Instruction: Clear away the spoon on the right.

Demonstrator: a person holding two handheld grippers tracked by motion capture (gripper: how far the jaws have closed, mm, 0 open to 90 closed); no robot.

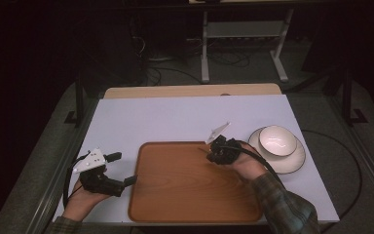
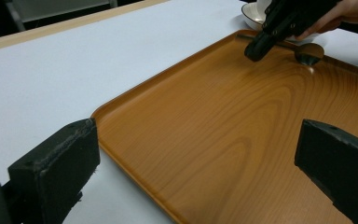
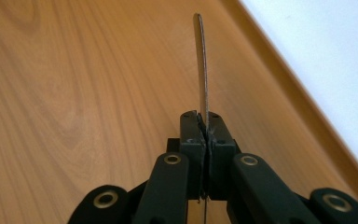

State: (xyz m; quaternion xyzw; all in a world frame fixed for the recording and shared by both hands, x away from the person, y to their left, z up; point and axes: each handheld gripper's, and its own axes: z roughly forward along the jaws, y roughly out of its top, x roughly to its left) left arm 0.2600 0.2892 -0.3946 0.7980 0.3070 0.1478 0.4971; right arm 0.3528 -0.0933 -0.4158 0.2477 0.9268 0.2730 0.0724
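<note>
Right tongs [image 3: 204, 122] clamped tight on a thin metal utensil handle [image 3: 203, 70], seen edge-on and running straight out from between the pads; in the left gripper view, the same right tongs [image 2: 256, 50] down over the far corner of the wooden tray [image 2: 223, 126], with what looks like a spoon bowl [image 2: 309, 52] resting on the tray floor just beside them; in the high view, right tongs [image 1: 213, 152] at the tray's far right corner, hand behind them. Left tongs [image 2: 191, 163] spread wide, nothing between the pads, straddling the near left rim of the tray; in the high view, left tongs [image 1: 122, 168] just off that rim over the white tabletop [image 1: 175, 117]. White bowl [image 1: 277, 140] seated on a plate [image 1: 292, 163], right of the tray, near the right hand.
</note>
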